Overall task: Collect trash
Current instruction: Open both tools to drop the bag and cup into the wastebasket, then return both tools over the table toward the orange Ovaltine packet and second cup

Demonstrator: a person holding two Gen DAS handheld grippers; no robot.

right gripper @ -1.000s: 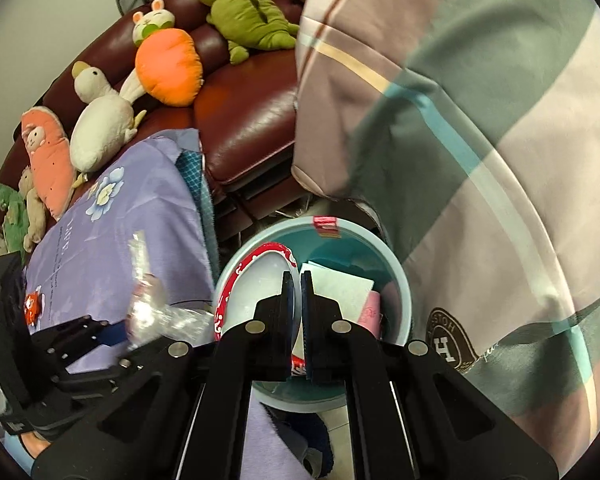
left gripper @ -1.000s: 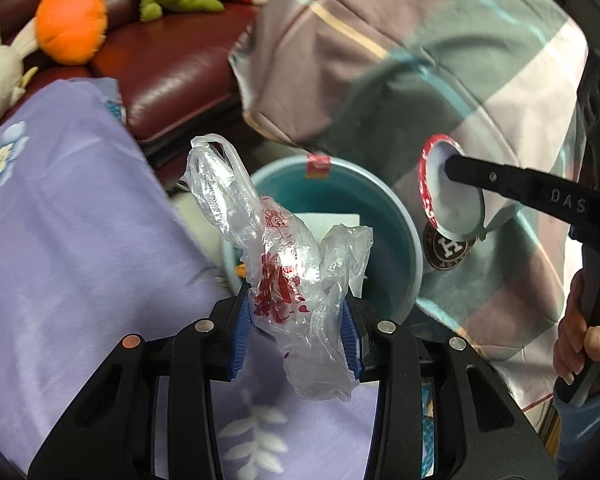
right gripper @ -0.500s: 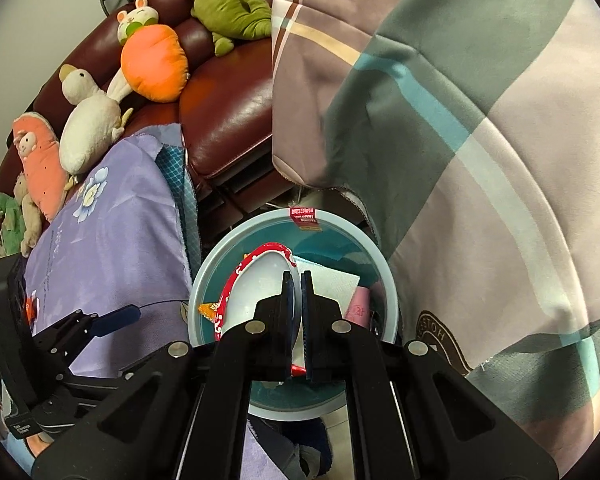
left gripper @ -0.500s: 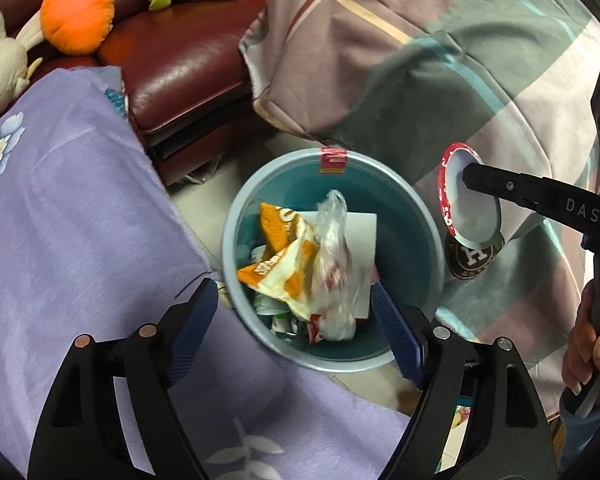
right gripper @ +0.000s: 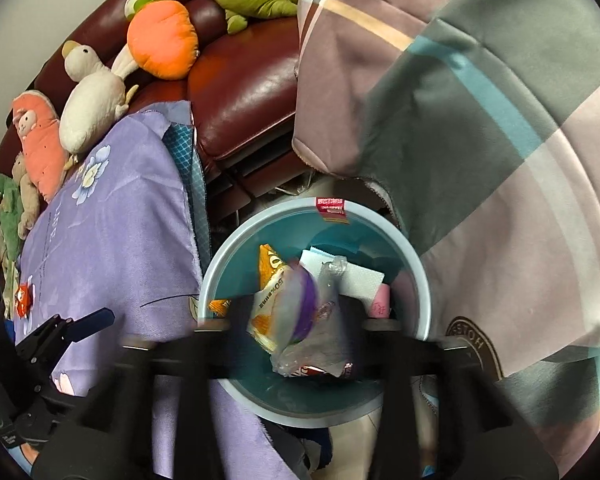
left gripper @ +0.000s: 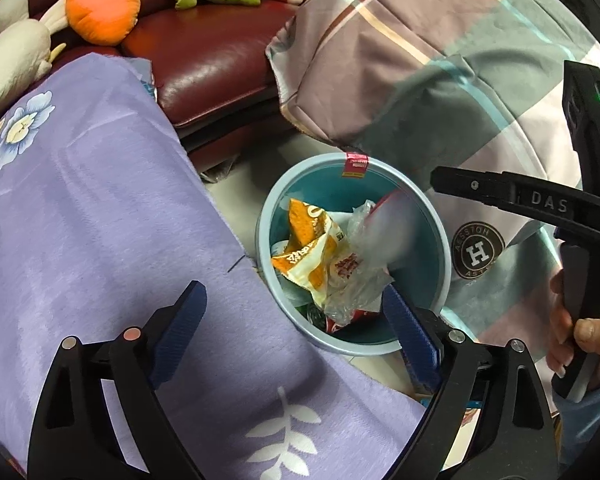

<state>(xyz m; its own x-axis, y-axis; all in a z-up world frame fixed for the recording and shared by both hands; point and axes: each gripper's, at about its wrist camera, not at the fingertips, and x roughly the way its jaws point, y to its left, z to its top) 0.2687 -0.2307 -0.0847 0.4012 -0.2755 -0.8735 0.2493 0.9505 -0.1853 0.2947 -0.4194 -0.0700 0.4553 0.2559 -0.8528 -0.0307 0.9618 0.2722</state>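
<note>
A light-blue trash bin (left gripper: 268, 216) stands on the floor between the purple-covered surface and the plaid blanket; it also shows in the right wrist view (right gripper: 416, 264). Inside lie an orange snack wrapper (left gripper: 304, 248), a clear plastic bag (left gripper: 356, 280) and white paper (right gripper: 360, 276). A red-rimmed paper plate (left gripper: 388, 232) is blurred, dropping into the bin; it shows blurred in the right wrist view (right gripper: 296, 300). My left gripper (left gripper: 296, 320) is open and empty over the bin's near rim. My right gripper (right gripper: 296, 316) is open, blurred, above the bin.
A purple floral cloth (left gripper: 80, 208) covers the surface at left. A plaid blanket (left gripper: 440, 80) hangs at right. A dark red sofa (left gripper: 212, 44) with several plush toys (left gripper: 104, 0) is behind. A small red item (right gripper: 23, 299) lies on the purple cloth.
My left gripper opened and dropped the clear plastic bag into the bin. My right gripper has just opened and let go of the paper plate, which falls into the bin.
</note>
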